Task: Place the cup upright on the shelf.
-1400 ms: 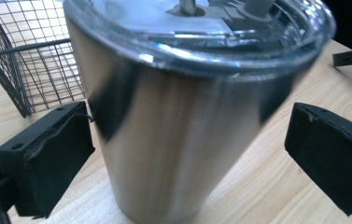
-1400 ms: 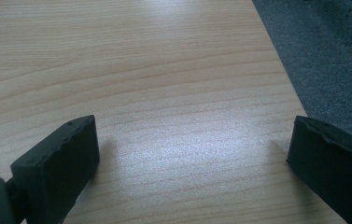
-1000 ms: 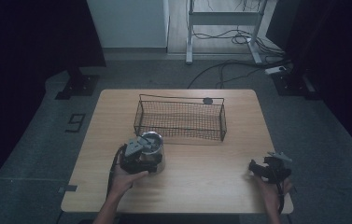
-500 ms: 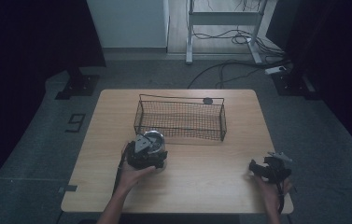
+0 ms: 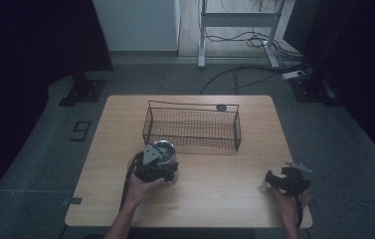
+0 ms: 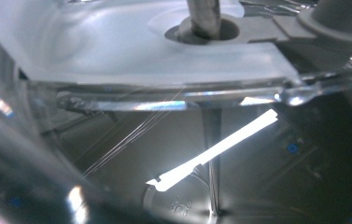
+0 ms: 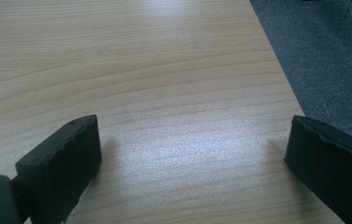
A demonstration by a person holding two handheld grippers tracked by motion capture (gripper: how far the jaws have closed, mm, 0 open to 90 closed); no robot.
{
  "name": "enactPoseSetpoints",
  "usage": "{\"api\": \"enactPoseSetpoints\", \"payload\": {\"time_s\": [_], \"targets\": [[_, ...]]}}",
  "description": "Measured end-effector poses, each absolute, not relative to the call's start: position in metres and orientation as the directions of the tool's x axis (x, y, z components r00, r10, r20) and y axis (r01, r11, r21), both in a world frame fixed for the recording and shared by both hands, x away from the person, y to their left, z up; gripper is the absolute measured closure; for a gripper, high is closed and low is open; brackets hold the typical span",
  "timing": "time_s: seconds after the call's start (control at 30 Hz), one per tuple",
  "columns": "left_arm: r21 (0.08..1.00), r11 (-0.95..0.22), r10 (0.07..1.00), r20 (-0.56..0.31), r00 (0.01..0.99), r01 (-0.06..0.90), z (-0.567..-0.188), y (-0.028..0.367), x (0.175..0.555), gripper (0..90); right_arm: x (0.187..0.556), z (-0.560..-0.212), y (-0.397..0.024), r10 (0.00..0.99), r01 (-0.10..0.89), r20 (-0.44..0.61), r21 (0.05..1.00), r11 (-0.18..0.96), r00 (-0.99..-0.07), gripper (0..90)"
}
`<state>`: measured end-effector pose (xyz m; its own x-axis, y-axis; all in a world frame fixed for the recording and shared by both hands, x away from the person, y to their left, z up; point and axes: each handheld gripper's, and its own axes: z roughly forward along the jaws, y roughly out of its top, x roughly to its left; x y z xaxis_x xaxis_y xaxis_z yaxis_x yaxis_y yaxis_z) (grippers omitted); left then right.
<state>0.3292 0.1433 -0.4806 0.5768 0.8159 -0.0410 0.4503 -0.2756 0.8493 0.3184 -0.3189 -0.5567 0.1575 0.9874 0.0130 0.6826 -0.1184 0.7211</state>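
A clear round container (image 5: 163, 150) with a white lid stands on the wooden table (image 5: 215, 189), just in front of the wire basket (image 5: 193, 105). My left gripper (image 5: 158, 162) is right up against it from the near side, and its jaws have just been closing. In the left gripper view the clear container wall (image 6: 117, 154), the white lid (image 6: 117, 46) and a metal shaft (image 6: 211, 154) are very close. The jaws are hidden there, so a grip cannot be judged. My right gripper (image 5: 273, 178) (image 7: 190, 163) rests near the front right corner, open with only bare wood between its jaws.
The black wire basket stands across the table's middle, with a small dark round thing (image 5: 221, 107) behind its far rim. Grey carpet (image 7: 323, 60) lies past the table's right edge. Cables and a desk frame (image 5: 234, 30) are on the floor beyond.
My left hand has pushed its gripper a little forward and to the right, onto the container. The right gripper has stayed put.
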Motion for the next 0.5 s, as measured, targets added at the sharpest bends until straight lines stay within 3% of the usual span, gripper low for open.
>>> {"api": "enactPoseSetpoints", "payload": {"time_s": [0.5], "targets": [[0.863,-0.224,0.833,-0.072,0.549,0.452,-0.453,0.152,0.328,4.2,0.318,-0.557,-0.319,0.988,0.682,0.013,0.722,-0.118,0.157,4.2]]}}
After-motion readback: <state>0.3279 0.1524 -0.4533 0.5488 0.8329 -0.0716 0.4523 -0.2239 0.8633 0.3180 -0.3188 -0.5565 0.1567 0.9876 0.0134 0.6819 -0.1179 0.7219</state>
